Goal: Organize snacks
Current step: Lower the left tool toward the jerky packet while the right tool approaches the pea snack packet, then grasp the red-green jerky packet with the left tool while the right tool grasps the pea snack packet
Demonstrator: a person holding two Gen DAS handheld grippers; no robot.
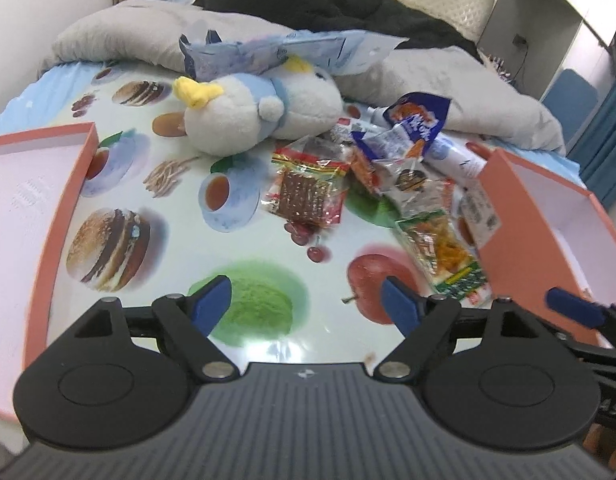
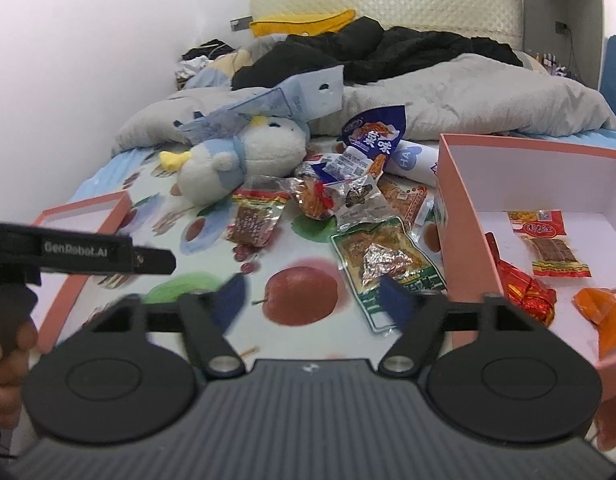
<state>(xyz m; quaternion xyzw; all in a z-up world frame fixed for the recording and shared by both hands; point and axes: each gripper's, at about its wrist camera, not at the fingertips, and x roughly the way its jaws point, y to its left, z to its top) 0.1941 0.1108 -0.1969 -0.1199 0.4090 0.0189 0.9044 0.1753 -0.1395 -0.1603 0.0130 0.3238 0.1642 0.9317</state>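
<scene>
A pile of snack packets lies on the food-print sheet: a red jerky packet [image 1: 306,192] [image 2: 254,216], a green packet [image 1: 443,254] [image 2: 387,264], a blue bag [image 1: 417,118] [image 2: 375,136]. A pink box [image 2: 463,208] on the right holds several snacks, among them a red jerky pack [image 2: 547,246]. Another pink box [image 1: 56,216] [image 2: 88,216] stands on the left. My left gripper [image 1: 308,306] is open and empty above the sheet. My right gripper [image 2: 311,300] is open and empty, its right finger over the green packet.
A white and blue plush bird [image 1: 260,108] [image 2: 240,156] lies behind the snacks. A grey duvet [image 1: 148,36] and black clothes [image 2: 387,48] fill the back of the bed. The left gripper's body [image 2: 88,254] shows at the left of the right wrist view.
</scene>
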